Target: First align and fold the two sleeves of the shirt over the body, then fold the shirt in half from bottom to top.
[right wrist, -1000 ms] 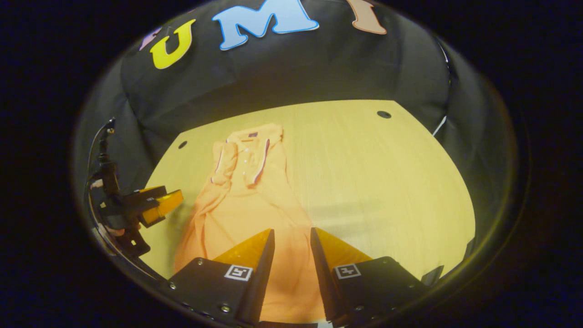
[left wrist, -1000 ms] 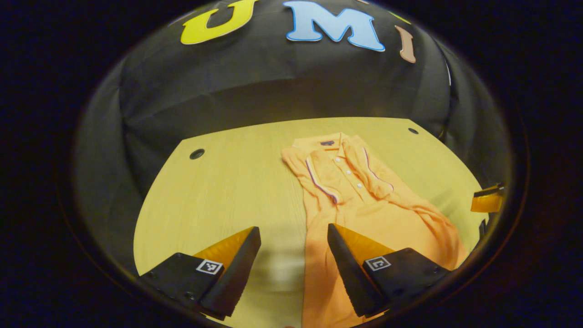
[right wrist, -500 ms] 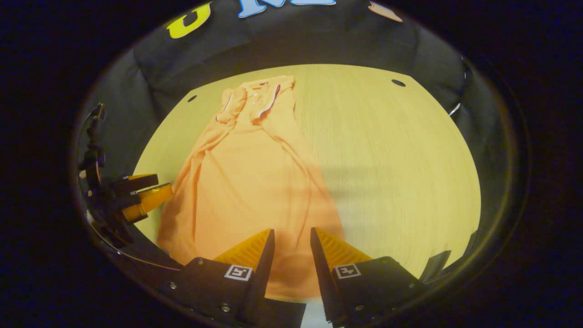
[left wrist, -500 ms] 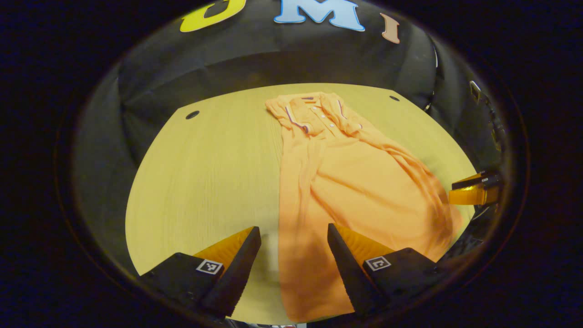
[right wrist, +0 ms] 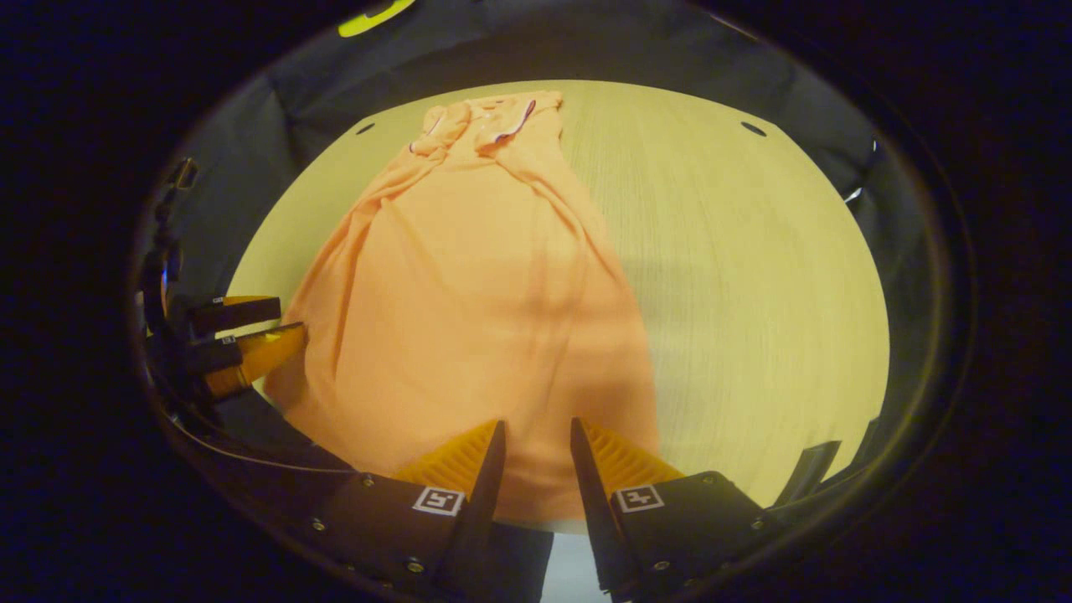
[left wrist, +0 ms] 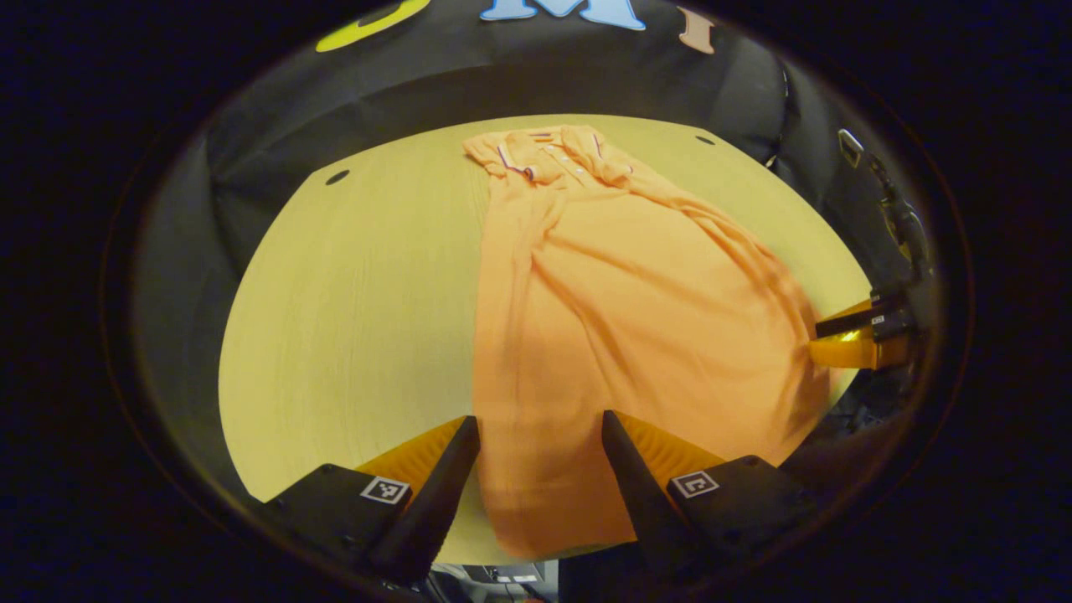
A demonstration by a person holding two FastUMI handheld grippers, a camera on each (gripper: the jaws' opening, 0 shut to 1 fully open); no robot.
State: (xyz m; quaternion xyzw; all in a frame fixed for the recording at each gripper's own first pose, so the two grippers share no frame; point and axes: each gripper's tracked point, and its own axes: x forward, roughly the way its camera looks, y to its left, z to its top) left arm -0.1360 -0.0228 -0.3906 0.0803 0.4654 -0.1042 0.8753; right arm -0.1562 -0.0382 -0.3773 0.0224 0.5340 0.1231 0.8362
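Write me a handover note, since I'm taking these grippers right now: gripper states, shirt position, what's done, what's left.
Left gripper: open, over the hem's left part.
Right gripper: open, narrower gap, over the hem's right part.
Shirt: lying lengthwise on the table, collar at the far end, hem at the near edge.
Done: both sleeves look folded in over the body.
Left: grip the hem, fold bottom to top.

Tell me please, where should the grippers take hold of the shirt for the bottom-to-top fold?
Probably at the hem's two near corners, coming from the table's near edge. The shirt lies flat with its collar far away and the hem nearest; the left gripper and the right gripper both hover open over that end.
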